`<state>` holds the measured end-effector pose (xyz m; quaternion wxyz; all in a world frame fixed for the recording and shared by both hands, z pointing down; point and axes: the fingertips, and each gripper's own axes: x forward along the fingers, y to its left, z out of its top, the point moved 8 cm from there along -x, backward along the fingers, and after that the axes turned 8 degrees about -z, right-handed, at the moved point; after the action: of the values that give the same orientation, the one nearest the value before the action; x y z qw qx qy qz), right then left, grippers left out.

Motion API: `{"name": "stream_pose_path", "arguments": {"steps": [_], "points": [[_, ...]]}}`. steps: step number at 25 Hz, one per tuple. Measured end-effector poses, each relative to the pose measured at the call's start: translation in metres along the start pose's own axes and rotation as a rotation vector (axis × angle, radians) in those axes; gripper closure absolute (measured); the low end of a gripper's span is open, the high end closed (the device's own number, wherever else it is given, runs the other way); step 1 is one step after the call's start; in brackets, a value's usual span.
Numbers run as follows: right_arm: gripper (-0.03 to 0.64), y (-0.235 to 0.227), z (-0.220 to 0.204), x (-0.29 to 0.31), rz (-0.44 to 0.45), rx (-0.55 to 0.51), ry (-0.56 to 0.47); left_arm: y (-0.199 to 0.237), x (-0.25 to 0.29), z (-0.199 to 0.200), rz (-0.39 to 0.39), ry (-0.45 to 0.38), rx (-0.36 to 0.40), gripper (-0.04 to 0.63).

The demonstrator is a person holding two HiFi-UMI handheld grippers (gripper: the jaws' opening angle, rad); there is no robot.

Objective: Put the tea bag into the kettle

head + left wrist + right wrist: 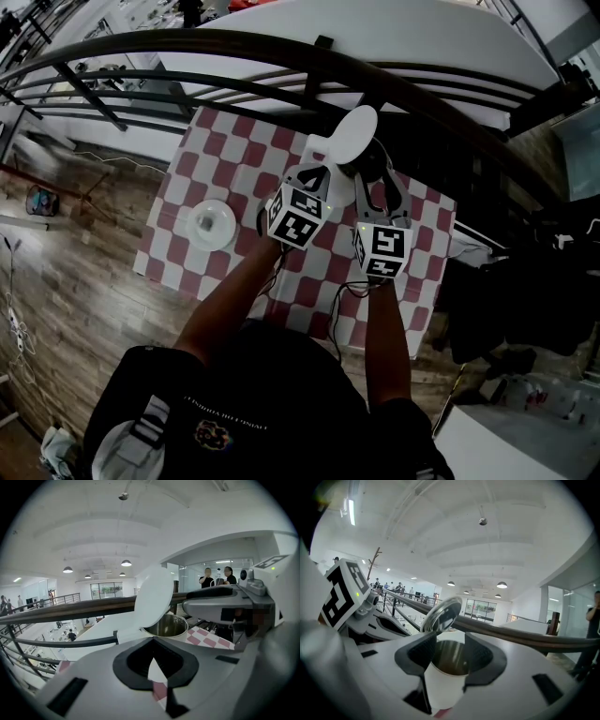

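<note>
On the checkered table (225, 150), kettle (443, 691) stands before released right tongs (450, 641); left tongs (151, 640) clenched.

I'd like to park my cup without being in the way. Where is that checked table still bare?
Bare checked cloth lies at the far left corner beyond the white dish, along the near left edge, and to the right of the right gripper. The middle is crowded: there the left gripper and the right one sit close at the open kettle.

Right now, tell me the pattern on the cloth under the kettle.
The cloth is checked red and white, clearest in the head view.
</note>
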<state>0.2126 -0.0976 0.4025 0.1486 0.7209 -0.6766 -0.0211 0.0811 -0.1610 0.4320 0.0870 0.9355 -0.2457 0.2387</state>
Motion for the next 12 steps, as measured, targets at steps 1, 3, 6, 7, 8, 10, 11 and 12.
{"name": "stream_pose_path", "arguments": {"steps": [1,3,6,7,8,10,11,12], "points": [[0.437,-0.001,0.004,0.0,-0.002,-0.003,-0.01,0.001,-0.001,0.0,0.002,0.001,-0.001,0.597],[0.437,-0.004,0.013,-0.002,-0.007,-0.009,-0.032,0.001,-0.003,-0.002,0.006,0.002,-0.003,0.597],[0.437,-0.008,0.028,-0.003,-0.015,-0.016,-0.069,0.005,-0.006,-0.004,0.016,0.001,-0.01,0.597],[0.437,-0.01,0.032,-0.004,-0.018,-0.017,-0.08,0.006,-0.007,-0.005,0.019,0.0,-0.012,0.597],[0.437,-0.011,0.036,-0.004,-0.021,-0.018,-0.089,0.007,-0.008,-0.005,0.022,-0.001,-0.014,0.597],[0.437,-0.012,0.044,-0.003,-0.023,-0.02,-0.105,0.009,-0.01,-0.005,0.027,-0.001,-0.017,0.597],[0.437,-0.012,0.047,-0.003,-0.024,-0.021,-0.112,0.01,-0.01,-0.005,0.029,-0.002,-0.019,0.597],[0.437,-0.012,0.05,-0.003,-0.024,-0.022,-0.119,0.011,-0.011,-0.005,0.031,-0.003,-0.02,0.597]]}}
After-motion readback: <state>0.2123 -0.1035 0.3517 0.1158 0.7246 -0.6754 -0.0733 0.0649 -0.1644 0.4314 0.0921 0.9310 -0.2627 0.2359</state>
